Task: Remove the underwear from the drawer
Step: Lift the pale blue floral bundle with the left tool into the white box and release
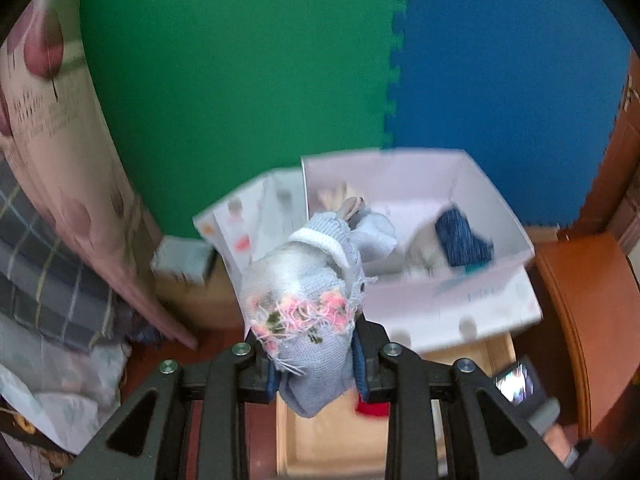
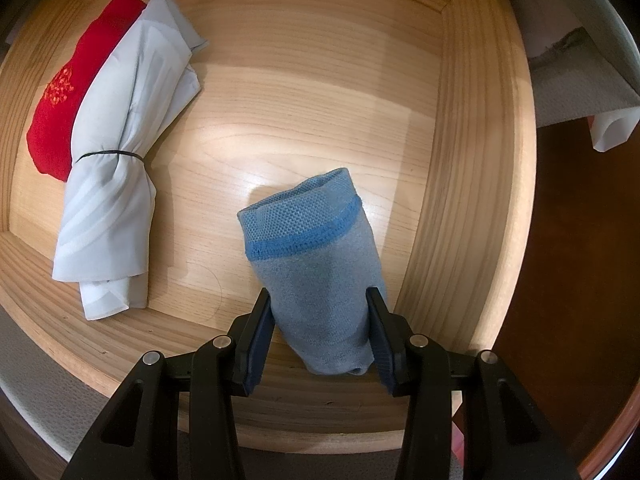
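Note:
My left gripper (image 1: 314,356) is shut on a rolled pale-blue piece of underwear with pink lace (image 1: 308,292), held up in the air above the open wooden drawer (image 1: 320,440). My right gripper (image 2: 320,332) is inside the drawer (image 2: 472,160), its jaws closed on a rolled blue underwear with a darker blue band (image 2: 316,256) near the drawer's right wall. A white rolled garment tied with a black band (image 2: 120,168) and a red roll (image 2: 60,100) lie at the drawer's left.
A white cardboard box (image 1: 460,184) with blue and pale garments inside stands beyond the drawer on green and blue foam mats (image 1: 240,80). A pink patterned sheet (image 1: 72,160) hangs at left. Brown wooden furniture (image 1: 580,320) is at right.

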Tool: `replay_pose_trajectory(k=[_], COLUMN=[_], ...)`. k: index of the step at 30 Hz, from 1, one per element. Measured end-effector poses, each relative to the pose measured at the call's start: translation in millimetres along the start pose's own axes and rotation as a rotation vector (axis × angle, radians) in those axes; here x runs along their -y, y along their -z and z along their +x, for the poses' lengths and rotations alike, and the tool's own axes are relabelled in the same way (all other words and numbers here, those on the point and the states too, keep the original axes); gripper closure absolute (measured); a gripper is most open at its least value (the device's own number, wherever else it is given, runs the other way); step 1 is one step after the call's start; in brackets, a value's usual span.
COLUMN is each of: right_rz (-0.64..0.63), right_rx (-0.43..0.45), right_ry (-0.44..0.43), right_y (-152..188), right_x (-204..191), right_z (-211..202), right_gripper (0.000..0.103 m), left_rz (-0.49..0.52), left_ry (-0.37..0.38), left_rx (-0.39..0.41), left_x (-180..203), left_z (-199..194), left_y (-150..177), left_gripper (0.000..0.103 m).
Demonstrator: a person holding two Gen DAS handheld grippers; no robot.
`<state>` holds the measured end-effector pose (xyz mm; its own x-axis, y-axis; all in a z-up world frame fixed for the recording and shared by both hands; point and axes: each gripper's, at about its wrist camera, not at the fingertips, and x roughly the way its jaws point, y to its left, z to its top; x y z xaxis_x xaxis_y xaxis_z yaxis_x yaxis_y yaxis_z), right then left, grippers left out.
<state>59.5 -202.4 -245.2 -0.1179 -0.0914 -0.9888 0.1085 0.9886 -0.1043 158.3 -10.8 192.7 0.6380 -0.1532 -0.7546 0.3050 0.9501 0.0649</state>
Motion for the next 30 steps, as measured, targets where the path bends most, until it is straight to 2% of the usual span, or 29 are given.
replay_pose_trajectory(k=[4, 8, 13, 22, 30], right_rz=[-0.001, -0.005, 0.006, 0.002, 0.005], right_rx=[0.000, 0.003, 0.014, 0.007, 0.008], right_ry=[0.000, -0.002, -0.014, -0.008, -0.009], right_y=[-1, -3, -2, -4, -6], right_x=[0, 1, 3, 9, 8], right_z=[0, -2, -4, 0, 0], right_gripper=[0.061, 0.061, 0.061, 0.061, 0.061], left_rz=[0.007, 0.025, 0.027, 0.079, 0.083], left_ry=[-0.020, -0.040, -0.040, -0.067, -0.084], left_rx=[0.027, 0.016, -0.052, -0.145, -0.182], left_x=[2, 11, 23, 39, 40], left_z=[19, 48, 101, 163, 182], left_y=[-32, -53, -68, -56, -48], left_gripper=[0.075, 0.075, 0.075, 0.075, 0.071])
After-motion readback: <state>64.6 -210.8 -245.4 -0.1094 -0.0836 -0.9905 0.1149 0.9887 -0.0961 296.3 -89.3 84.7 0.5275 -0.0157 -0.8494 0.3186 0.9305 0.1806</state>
